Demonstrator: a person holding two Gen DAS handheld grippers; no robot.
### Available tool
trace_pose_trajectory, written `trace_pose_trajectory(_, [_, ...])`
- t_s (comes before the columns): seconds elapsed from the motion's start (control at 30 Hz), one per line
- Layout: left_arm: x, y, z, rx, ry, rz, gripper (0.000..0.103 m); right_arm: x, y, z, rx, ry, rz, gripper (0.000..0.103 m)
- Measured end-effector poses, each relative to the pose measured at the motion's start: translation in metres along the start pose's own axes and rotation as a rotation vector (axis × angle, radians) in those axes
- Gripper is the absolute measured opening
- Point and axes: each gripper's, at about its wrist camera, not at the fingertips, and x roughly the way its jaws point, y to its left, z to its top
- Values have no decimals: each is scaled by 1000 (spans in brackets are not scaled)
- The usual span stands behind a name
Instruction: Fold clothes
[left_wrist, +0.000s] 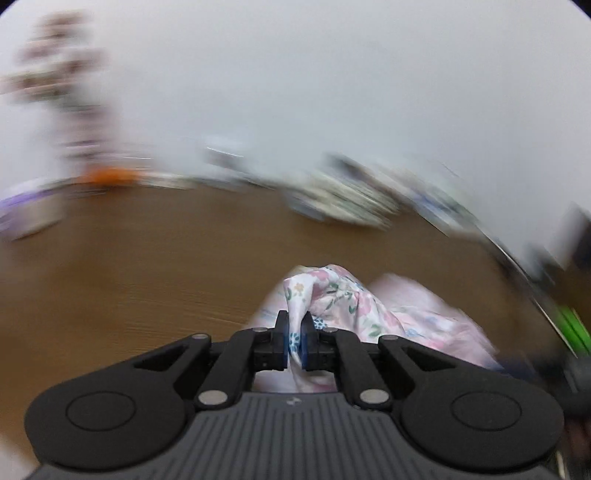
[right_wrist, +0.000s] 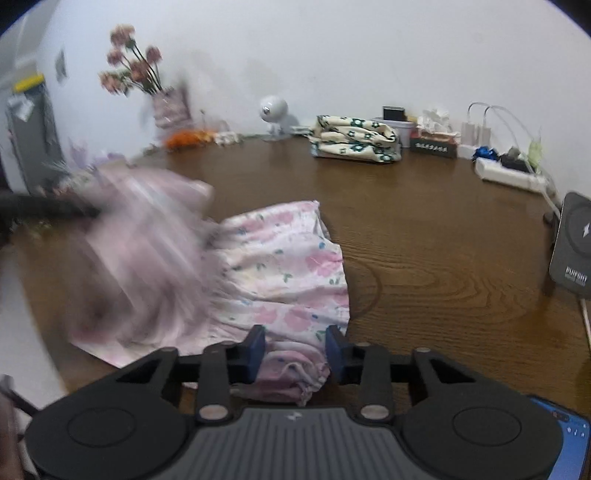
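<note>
My left gripper (left_wrist: 295, 338) clamps a raised fold of the pink floral garment (right_wrist: 280, 266); my right gripper (right_wrist: 295, 354) straddles its near hem, jaws apart — unfolded, well short of the folded cream stack (right_wrist: 354, 140); folding barely begun.

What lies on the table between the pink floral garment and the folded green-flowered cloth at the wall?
Only bare brown table lies between the pink floral garment and the folded green-flowered cloth, as the right wrist view shows.

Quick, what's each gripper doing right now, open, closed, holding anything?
Left gripper: shut on a fold of the pink floral garment.
Right gripper: open, a bunched edge of the garment lies between its fingers, not pinched.
</note>
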Motion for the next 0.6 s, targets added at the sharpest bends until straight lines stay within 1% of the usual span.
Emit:
trace_pose_trajectory(0.03, [-3,24,-2,-66,-4,71,6,2,4,1,-1,-3,-27,19])
trace_pose_trajectory(0.07, [-6,46,-4,-128,-4,141,14,3,8,1,-2,-7,-52,13])
trace_pose_trajectory(0.1, [-10,63,-10,-171,9,207,21,3,9,3,7,-15,-89,1])
trace_pose_trajectory(0.13, [-15,79,-14,-205,19,263,21,1,10,6,18,-23,-129,0])
trace_pose_trajectory(0.17, [-24,89,-17,-207,16,274,27,0,8,8,20,-30,-175,0])
trace_pose_trajectory(0.2, [-33,97,-20,-212,12,280,44,0,6,11,18,-37,-221,0])
trace_pose_trajectory(0.23, [-41,102,-20,-220,0,266,53,-1,2,13,30,-37,-247,1])
trace_pose_trajectory(0.27, [-45,100,-16,-202,-12,252,62,-3,-3,15,46,-35,-268,2])
trace_pose_trajectory(0.3, [-48,99,-12,-185,-24,238,70,-8,-5,19,54,-48,-263,7])
trace_pose_trajectory(0.33, [-51,97,-9,-158,-35,223,75,-14,-1,23,41,-71,-228,8])
trace_pose_trajectory(0.37, [-46,89,-4,-95,-42,211,85,-21,5,27,23,-97,-187,11])
trace_pose_trajectory(0.4, [-34,79,1,-32,-50,197,89,-23,15,30,-7,-107,-127,21])
trace_pose_trajectory(0.43, [-21,74,6,15,-49,173,91,-25,26,33,-40,-113,-62,29])
trace_pose_trajectory(0.47, [-7,70,11,57,-38,143,94,-23,37,35,-68,-111,8,43])
trace_pose_trajectory(0.5, [13,68,14,71,14,91,94,-17,48,34,-91,-89,57,44])
trace_pose_trajectory(0.57, [53,64,21,94,116,-11,93,-1,71,31,-133,-35,143,39])
trace_pose_trajectory(0.6, [69,65,23,79,161,-51,89,6,78,28,-145,-12,152,28])
